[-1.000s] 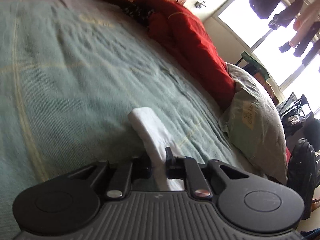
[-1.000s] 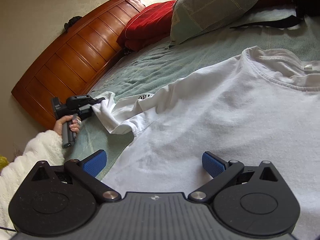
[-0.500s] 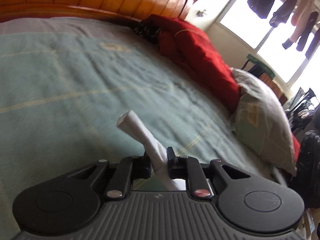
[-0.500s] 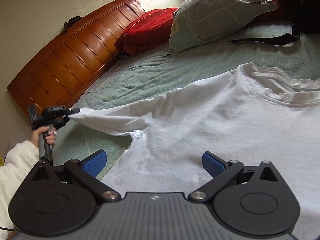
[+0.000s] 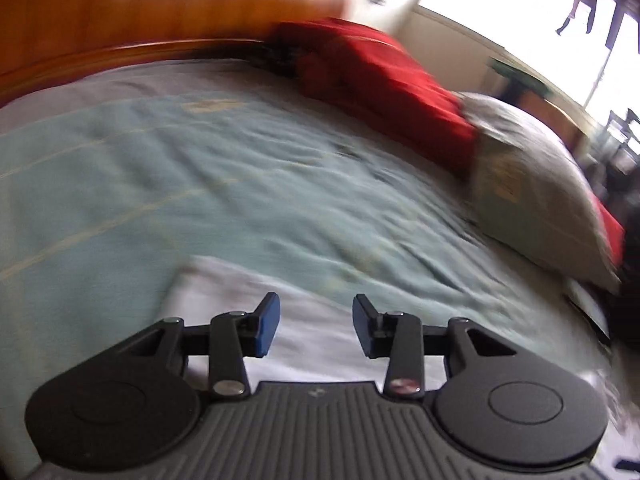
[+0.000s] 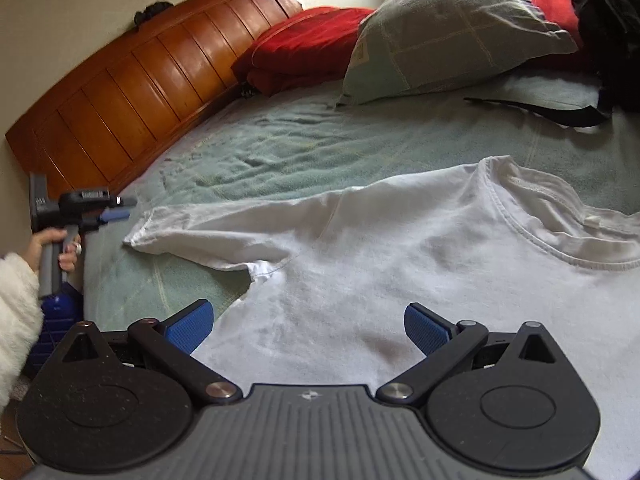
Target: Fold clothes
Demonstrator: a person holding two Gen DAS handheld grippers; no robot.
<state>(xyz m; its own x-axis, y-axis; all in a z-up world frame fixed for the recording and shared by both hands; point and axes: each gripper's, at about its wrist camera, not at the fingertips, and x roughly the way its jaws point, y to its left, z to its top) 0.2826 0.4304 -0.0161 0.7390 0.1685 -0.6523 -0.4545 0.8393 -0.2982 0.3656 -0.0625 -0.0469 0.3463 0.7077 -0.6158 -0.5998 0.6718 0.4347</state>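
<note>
A white T-shirt [image 6: 400,264] lies spread flat on the green bedspread [image 6: 288,148], collar to the right. Its left sleeve [image 6: 200,228] is stretched out flat toward the bed's left edge. The same sleeve [image 5: 240,292] shows blurred under my left gripper [image 5: 316,326], which is open and holds nothing. From the right wrist view that left gripper [image 6: 116,210] hovers just off the sleeve's cuff, held by a hand in a white fluffy sleeve. My right gripper [image 6: 308,326] is open above the shirt's body, nothing between its blue pads.
A wooden headboard [image 6: 132,92] runs along the far left side. A red folded blanket [image 6: 304,56] and a grey-green pillow [image 6: 452,28] lie at the bed's far end, with a black bag and strap [image 6: 560,112] at the right. A window with hanging clothes [image 5: 580,4] is beyond.
My left gripper has opened and let go of the sleeve, which now lies flat and stretched out on the bedspread. The right gripper stays open over the shirt.
</note>
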